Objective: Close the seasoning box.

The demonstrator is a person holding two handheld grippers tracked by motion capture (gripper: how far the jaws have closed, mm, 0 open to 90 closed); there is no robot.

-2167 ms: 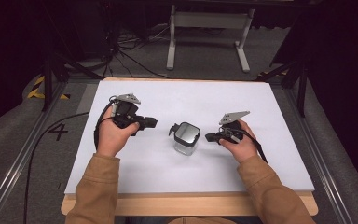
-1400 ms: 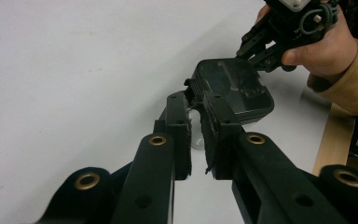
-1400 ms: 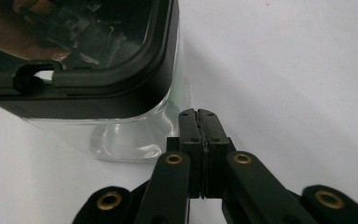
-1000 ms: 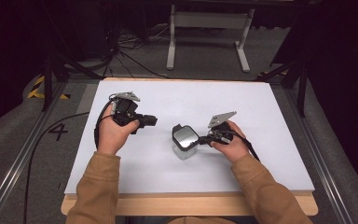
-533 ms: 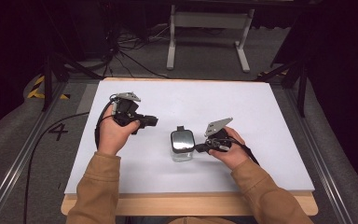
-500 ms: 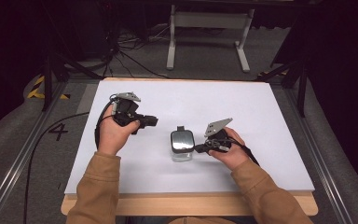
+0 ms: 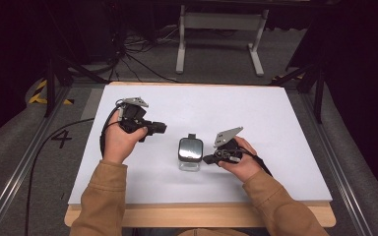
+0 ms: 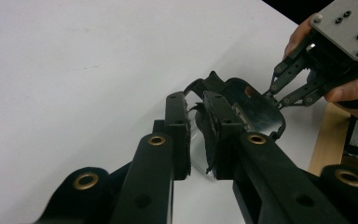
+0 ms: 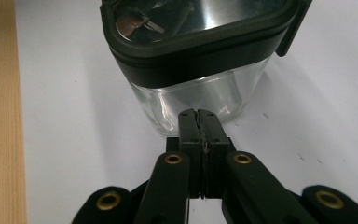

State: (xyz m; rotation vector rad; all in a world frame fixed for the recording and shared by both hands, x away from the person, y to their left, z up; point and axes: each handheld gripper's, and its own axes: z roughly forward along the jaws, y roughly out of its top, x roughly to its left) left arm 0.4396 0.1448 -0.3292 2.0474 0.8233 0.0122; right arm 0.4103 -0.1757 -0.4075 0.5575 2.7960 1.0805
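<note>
Now glass jar (image 7: 189, 155) with dark lid sits mid table (image 7: 275, 128), upright. Right gripper (image 7: 210, 159) squeezed tight on nothing, tips right at jar's glass side. Left gripper (image 7: 161, 129) a little apart on other side, jaws slightly parted, holding nothing.

- "4" (image 7: 61, 138), dark handwritten digit, stands on the grey floor covering (image 7: 24, 147) left of the table, beside the metal rail.
- Yellow-and-black hazard stripes (image 7: 42, 93) on the floor farther back at left; a marking, no words on it.
- Glass jar (image 7: 189, 155), its dark lid, the white tabletop (image 7: 275, 123): no readable label, brand or number.
- Both gripper views: no print legible on jaws or plate.
</note>
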